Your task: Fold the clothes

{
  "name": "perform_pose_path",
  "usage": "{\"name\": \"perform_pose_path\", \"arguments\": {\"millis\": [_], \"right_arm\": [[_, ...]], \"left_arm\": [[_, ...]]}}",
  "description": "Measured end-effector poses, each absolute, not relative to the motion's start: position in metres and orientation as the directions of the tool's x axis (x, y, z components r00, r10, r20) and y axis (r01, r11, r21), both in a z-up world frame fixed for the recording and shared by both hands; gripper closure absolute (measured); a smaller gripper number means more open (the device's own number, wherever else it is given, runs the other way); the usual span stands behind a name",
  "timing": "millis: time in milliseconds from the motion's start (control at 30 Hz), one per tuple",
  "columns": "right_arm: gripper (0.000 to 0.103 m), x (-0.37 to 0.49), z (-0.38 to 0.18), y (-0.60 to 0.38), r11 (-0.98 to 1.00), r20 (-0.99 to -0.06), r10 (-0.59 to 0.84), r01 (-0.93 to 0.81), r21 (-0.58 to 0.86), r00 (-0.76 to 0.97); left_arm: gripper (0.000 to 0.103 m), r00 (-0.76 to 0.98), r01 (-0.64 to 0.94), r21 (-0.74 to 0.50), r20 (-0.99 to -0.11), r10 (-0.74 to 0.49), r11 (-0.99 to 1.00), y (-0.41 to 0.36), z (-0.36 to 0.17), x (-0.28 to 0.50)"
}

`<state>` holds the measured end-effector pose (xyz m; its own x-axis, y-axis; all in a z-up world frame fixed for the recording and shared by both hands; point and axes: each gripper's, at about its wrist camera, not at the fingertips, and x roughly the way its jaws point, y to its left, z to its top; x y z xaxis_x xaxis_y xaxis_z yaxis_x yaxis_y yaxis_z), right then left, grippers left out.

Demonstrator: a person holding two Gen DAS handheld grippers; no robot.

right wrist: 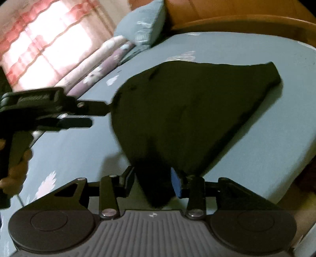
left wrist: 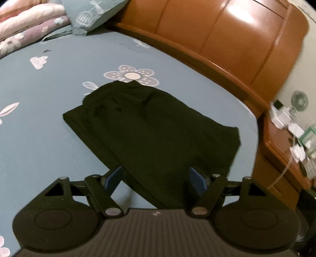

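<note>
The dark black cloth garment [left wrist: 150, 126] lies partly doubled on the blue flowered bed [left wrist: 49, 142]; right gripper [right wrist: 153, 180] jaws pinch its corner, left gripper [left wrist: 156, 178] jaws wide; folding seems unfinished.

A folded black fabric garment [left wrist: 150, 128] lies on a blue flower-printed bedsheet [left wrist: 49, 138], filling the centre of the left wrist frame. Its near edge runs between the left gripper [left wrist: 156, 178] fingers at the bottom. Behind it, a curved orange-brown wooden headboard [left wrist: 227, 39] crosses the upper right. A teal printed pillow [left wrist: 88, 17] and a stack of pink and purple floral quilts [left wrist: 25, 25] sit upper left. A wooden bedside cabinet [left wrist: 282, 154] stands at the right edge.

In the right wrist frame, a corner of the garment hangs between the right gripper [right wrist: 153, 180] fingers, bottom centre.
</note>
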<state>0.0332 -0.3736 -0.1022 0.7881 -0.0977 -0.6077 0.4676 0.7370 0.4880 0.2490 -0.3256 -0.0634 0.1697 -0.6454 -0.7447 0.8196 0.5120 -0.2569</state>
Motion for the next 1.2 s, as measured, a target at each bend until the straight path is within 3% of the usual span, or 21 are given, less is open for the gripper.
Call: {"name": "perform_pose_path", "arguments": {"millis": [167, 300, 400, 500, 633, 767, 1200], "right_arm": [[0.051, 0.012, -0.08, -0.382, 0.687, -0.539, -0.242, 0.534, 0.492, 0.807], [0.036, 0.005, -0.062, -0.421, 0.561, -0.536, -0.459, 0.699, 0.443, 0.708], [0.035, 0.015, -0.051, -0.453, 0.493, -0.545, -0.542, 0.768, 0.41, 0.639], [0.027, 0.029, -0.044, -0.47, 0.502, -0.509, -0.589, 0.778, 0.379, 0.628], [0.026, 0.037, -0.06, -0.491, 0.545, -0.459, -0.585, 0.743, 0.388, 0.669], [0.024, 0.027, -0.086, -0.506, 0.565, -0.498, -0.495, 0.699, 0.439, 0.713], [0.021, 0.042, -0.089, -0.495, 0.625, -0.525, -0.457, 0.679, 0.386, 0.719]], "left_arm": [[0.028, 0.152, 0.878, -0.201, -0.742, -0.652, 0.434, -0.329, -0.069, 0.223], [0.028, 0.138, 0.917, -0.155, -0.741, -0.657, 0.367, -0.332, -0.074, 0.202], [0.028, 0.127, 0.942, -0.119, -0.741, -0.659, 0.315, -0.335, -0.078, 0.187], [0.028, 0.115, 0.962, -0.084, -0.741, -0.661, 0.261, -0.337, -0.082, 0.171], [0.028, 0.056, 0.987, -0.066, -0.718, -0.693, 0.147, -0.339, -0.087, 0.151], [0.028, 0.024, 0.996, -0.044, -0.72, -0.694, 0.08, -0.349, -0.105, 0.136], [0.027, -0.041, 0.979, -0.167, -0.727, -0.685, 0.119, -0.35, -0.124, 0.144]]}}
